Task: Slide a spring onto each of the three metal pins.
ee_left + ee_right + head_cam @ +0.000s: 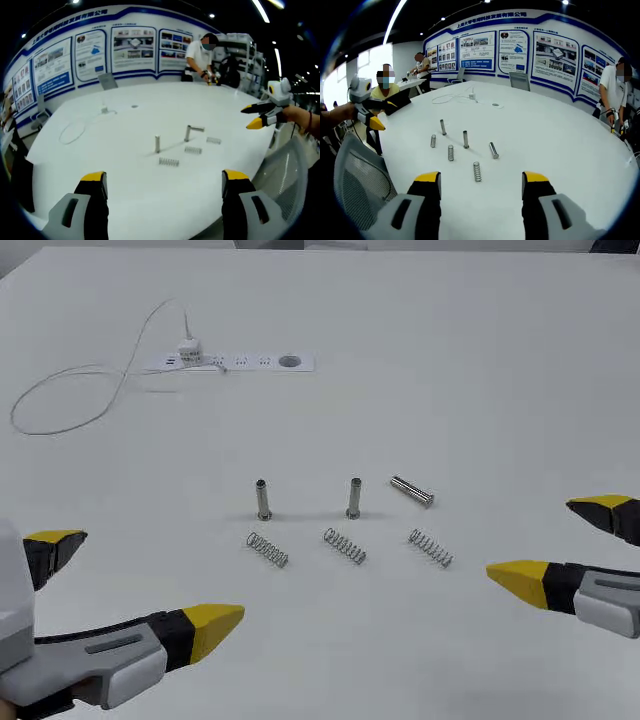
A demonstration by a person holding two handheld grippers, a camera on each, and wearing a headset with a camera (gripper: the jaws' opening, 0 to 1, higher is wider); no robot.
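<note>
Two metal pins stand upright on the white table, the left pin and the middle pin. A third pin lies on its side to their right. Three springs lie in a row in front of them: left spring, middle spring, right spring. My left gripper hovers open at the near left, nothing between its fingers. My right gripper is open at the near right, also empty. The left gripper view has the pins and springs ahead; so does the right gripper view, pins and springs.
A white power strip with a plugged charger and a looping white cable lies at the far left of the table. A mesh chair stands at the table edge. People stand at the far end of the room.
</note>
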